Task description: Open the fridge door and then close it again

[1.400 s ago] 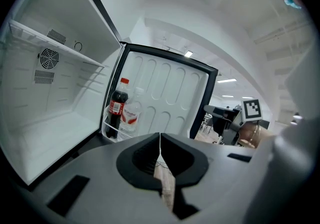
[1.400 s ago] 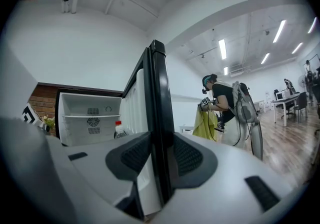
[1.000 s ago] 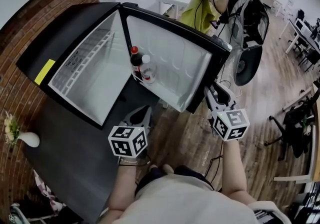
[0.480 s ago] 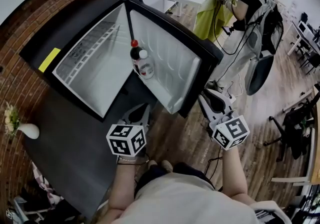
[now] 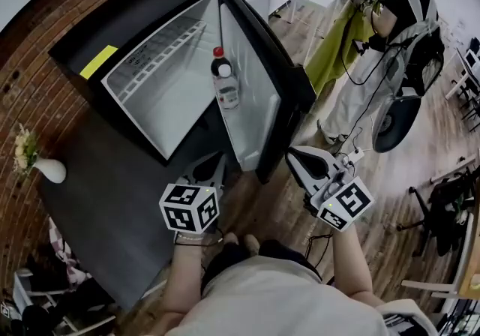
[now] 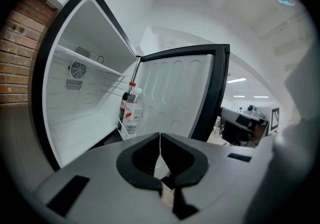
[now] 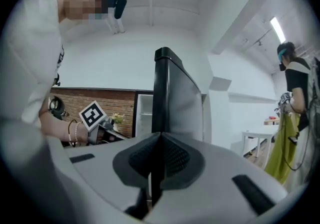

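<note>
Before the half-open fridge door (image 5: 251,126), left gripper (image 5: 216,159) and right gripper (image 5: 295,157), both empty, jaws together, the right's only just.

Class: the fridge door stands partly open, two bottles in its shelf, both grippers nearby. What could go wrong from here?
The shut left gripper sits close to the lower corner of the fridge door; the swinging door might strike it.
The two bottles stand in the door shelf; a hard slam could topple them.
The right gripper has just closed its jaws on nothing beside the door's outer face; a push could slip off.
</note>
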Motion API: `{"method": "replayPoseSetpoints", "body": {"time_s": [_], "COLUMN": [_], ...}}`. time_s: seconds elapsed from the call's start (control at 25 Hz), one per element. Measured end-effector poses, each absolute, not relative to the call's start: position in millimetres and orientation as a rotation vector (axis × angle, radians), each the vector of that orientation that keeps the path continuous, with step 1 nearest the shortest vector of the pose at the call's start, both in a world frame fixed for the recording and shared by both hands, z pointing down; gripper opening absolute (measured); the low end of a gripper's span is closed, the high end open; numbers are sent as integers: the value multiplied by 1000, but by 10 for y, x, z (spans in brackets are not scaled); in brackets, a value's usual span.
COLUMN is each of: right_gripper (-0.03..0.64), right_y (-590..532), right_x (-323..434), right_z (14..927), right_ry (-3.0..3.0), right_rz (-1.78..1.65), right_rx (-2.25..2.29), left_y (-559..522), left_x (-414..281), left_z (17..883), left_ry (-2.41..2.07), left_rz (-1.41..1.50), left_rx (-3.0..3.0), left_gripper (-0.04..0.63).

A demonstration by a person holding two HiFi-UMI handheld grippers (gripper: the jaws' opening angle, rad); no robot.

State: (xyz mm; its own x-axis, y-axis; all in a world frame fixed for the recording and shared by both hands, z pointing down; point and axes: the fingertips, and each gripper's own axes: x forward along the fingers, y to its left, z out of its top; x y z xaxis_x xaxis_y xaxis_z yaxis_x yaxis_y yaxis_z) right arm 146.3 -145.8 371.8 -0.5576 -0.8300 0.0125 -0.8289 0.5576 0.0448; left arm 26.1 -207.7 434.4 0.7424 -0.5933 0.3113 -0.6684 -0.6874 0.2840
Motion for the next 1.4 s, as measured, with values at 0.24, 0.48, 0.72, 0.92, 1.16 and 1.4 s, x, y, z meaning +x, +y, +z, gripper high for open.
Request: {"method": "replayPoseSetpoints", "body": {"time_s": [0.24,0.48,0.72,0.92,1.16,1.4], "right_gripper": [0,0,0,0,0,0], "right_y": [-1502,-1633,-1807,-1999,-2266,-2477], "right_x": [891,348,-150,-505,-833,-1063], "right_z": [3713,3695,3691,3699,3700,3684], "right_ry": [-2897,-2995,-3044,-3058,-3081,-3086], "right_rz": [-32,-9,-8,-37,-14,-1], "right_rx": [1215,1012,850,775,726,717], "left_y": [-2081,-2119,-2149,-2210,-2310,-2444], "left_x": [-93,-533,-930,-1206,-1499,-1693], "left_z": [4321,4297,4261,4248,4268,4260], "left_ry": [-1059,-1184,-1307,-1398,-1488,-1541], "left_rz": [241,223,189,165,164,173], "left_rx": [2531,2477,2419,2374,2326,2303], "left_gripper": [9,8,8,8,8,8]}}
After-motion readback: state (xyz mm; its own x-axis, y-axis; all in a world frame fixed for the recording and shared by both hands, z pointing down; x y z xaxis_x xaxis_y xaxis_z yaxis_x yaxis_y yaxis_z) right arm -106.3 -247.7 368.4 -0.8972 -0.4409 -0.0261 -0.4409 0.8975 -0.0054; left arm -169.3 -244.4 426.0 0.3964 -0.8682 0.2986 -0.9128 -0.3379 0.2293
